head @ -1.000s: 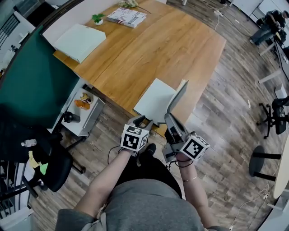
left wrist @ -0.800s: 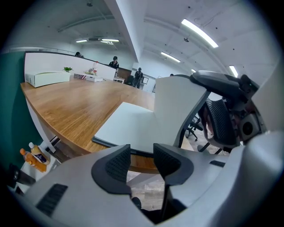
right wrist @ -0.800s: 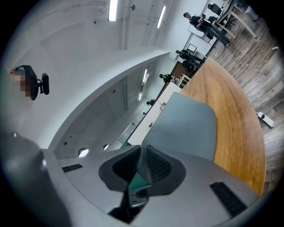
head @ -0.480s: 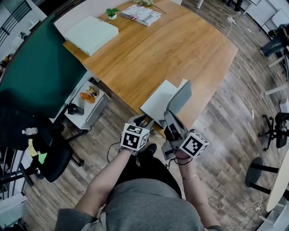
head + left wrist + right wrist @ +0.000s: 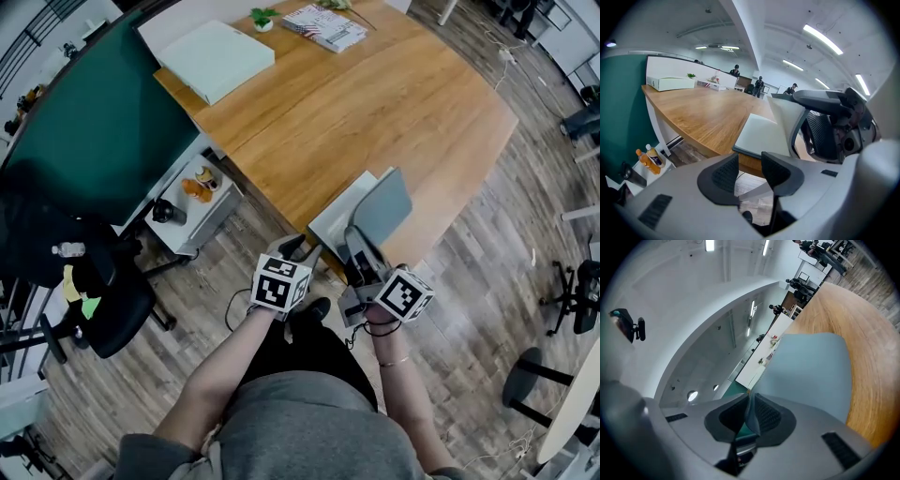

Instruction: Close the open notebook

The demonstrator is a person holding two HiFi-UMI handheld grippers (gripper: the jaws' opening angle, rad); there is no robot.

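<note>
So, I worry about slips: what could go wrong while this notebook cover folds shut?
The right claw pinches the cover only at its edge, so it may slip and flop. The notebook lies at the table edge; the left claw, open with jaws just closing on nothing, pins nothing down, so it might slide off.

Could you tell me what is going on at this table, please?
A person with tongs in each hand is closing a notebook that lies open at the near edge of the wooden table. The right tongs are shut on the grey cover, which stands lifted and tilted, not yet down. The left tongs are open and empty, just off the notebook's near edge.
</note>
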